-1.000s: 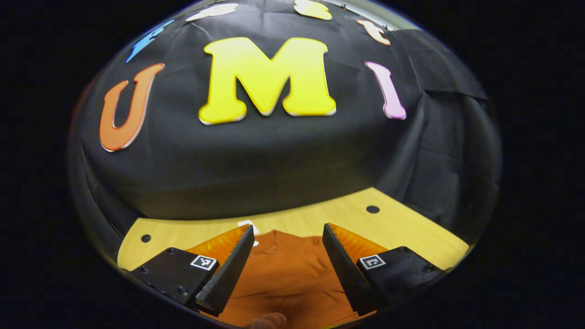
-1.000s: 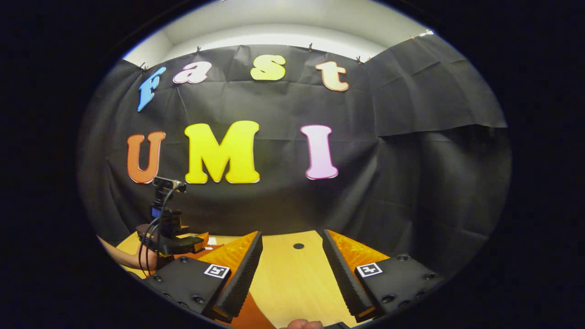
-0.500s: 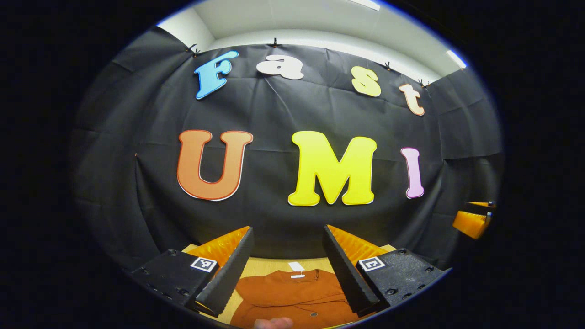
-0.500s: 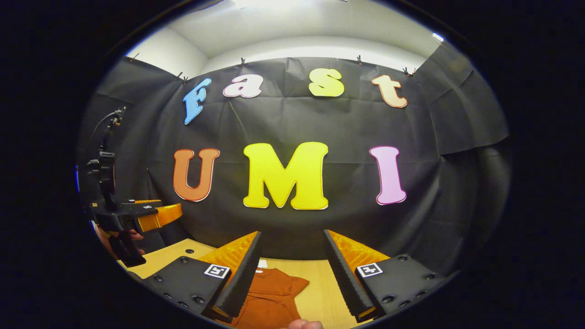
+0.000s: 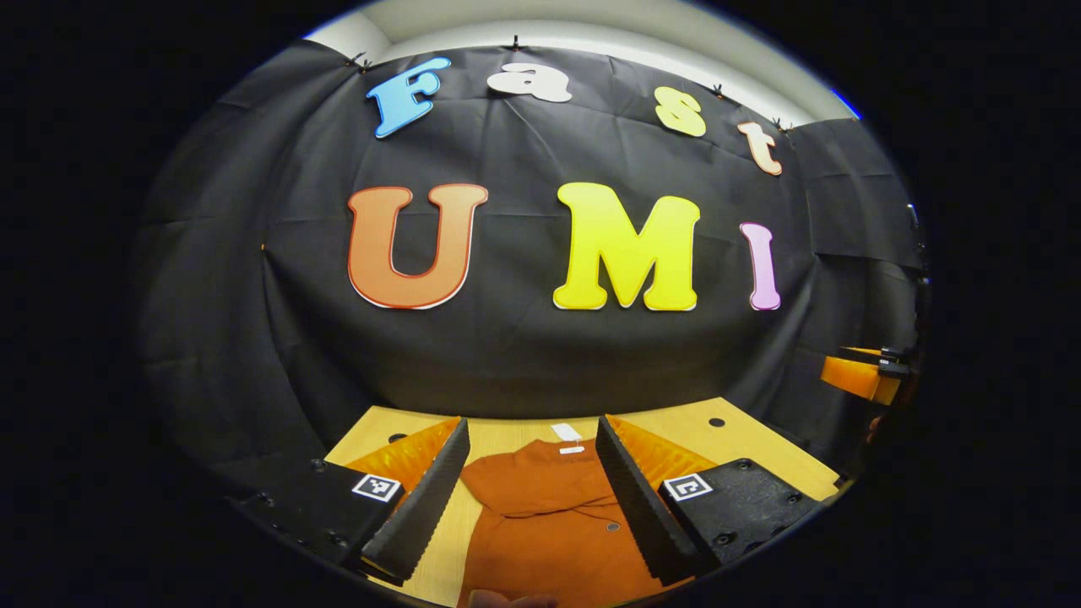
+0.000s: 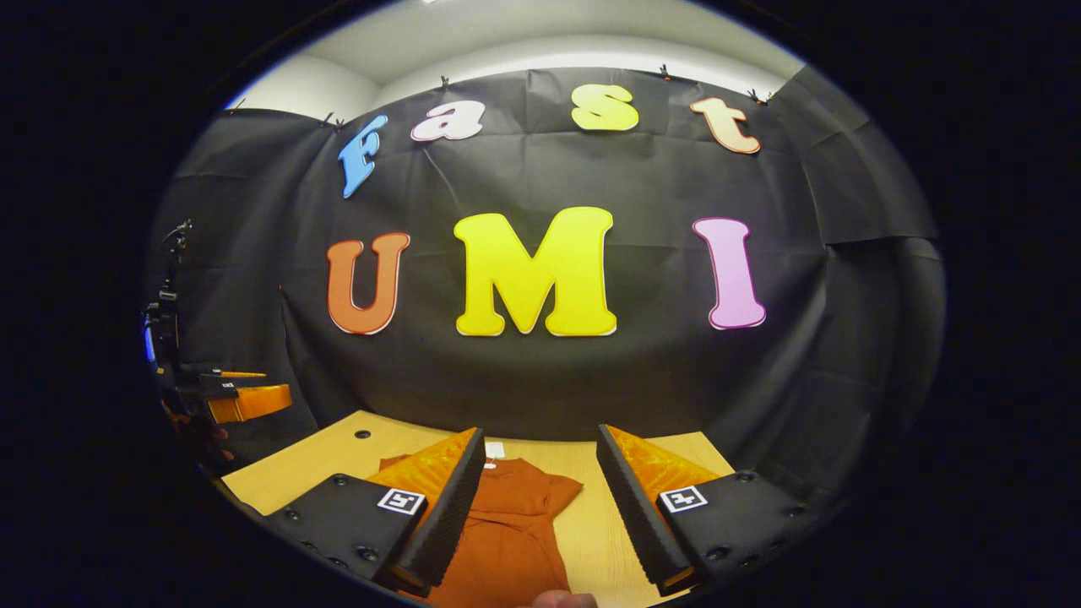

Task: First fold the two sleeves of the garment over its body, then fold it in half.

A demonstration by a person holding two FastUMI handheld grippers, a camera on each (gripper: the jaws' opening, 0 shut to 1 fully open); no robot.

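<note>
The garment (image 5: 549, 507) is a rust-orange shirt that lies flat on the light wooden table (image 5: 743, 435), with its collar and a small white tag toward the black cloth wall. In the left gripper view the left gripper (image 5: 532, 498) hangs above the shirt body with its two fingers wide apart and nothing between them. In the right gripper view the right gripper (image 6: 540, 507) is also spread apart and empty, and one short sleeve (image 6: 562, 488) shows between its fingers, spread out to the side on the table. I judge the cloth to be thin, light and soft, so it will bend and sag when lifted and may slip from a weak pinch. A good place to hold is probably the outer hem of a sleeve, where the fingers can pinch one free edge and carry it over the body.
</note>
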